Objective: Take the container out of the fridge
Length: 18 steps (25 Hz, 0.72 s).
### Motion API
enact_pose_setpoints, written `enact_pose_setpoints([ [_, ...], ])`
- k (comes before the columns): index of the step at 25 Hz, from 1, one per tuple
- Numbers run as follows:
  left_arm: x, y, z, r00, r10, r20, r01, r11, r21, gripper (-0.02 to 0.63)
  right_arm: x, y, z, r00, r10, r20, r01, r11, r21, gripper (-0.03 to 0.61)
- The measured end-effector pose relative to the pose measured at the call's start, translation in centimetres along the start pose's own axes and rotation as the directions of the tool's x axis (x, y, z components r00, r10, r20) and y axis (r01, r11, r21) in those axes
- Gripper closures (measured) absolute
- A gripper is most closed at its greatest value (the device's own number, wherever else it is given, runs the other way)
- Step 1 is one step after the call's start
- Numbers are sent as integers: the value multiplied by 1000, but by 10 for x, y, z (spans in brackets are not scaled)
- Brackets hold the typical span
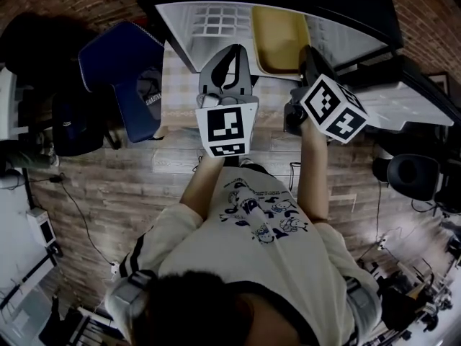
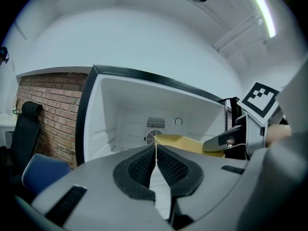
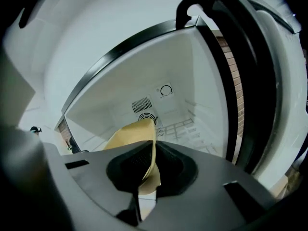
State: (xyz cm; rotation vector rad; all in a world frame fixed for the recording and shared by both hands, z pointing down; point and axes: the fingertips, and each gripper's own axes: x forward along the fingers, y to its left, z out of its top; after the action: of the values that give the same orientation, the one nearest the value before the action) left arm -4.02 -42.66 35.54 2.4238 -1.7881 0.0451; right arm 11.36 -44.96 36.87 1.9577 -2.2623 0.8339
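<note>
The yellow container sits inside the open fridge, toward the right side of the compartment as you look down from your head view. Your right gripper has it. In the right gripper view the jaws are clamped on the container's thin yellow wall, which passes straight between the pads of that gripper. Whether its base rests on the fridge floor or is raised off it cannot be told from any view.

Your left gripper is just outside the fridge opening, to the left of the container and apart from it. In the left gripper view its jaws are pressed together with nothing between them. The container shows beyond them, to the right.

Further in, a white wire shelf lies on the left side of the compartment. A round fan grille and a dial sit on the back wall. The fridge door stands swung open on your right.

A blue chair stands to the left of the fridge, with a brick wall behind it.
</note>
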Motion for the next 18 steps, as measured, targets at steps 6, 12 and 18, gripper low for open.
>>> enact_pose_setpoints([
  [6,-27,-13,-4,1000,15,2,-15,1000,10,591,-26,-1,-17,1000,25,-10,-25,1000,4,537],
  [12,-62,-31,-2,1000,26,6,-26,1000,17,591,-64,-3,-27,999,32,-12,-32,999,5,537],
  [18,-93,-42,-3,999,38,10,-38,999,21,591,-92,-2,-39,999,42,-18,-42,999,7,537],
])
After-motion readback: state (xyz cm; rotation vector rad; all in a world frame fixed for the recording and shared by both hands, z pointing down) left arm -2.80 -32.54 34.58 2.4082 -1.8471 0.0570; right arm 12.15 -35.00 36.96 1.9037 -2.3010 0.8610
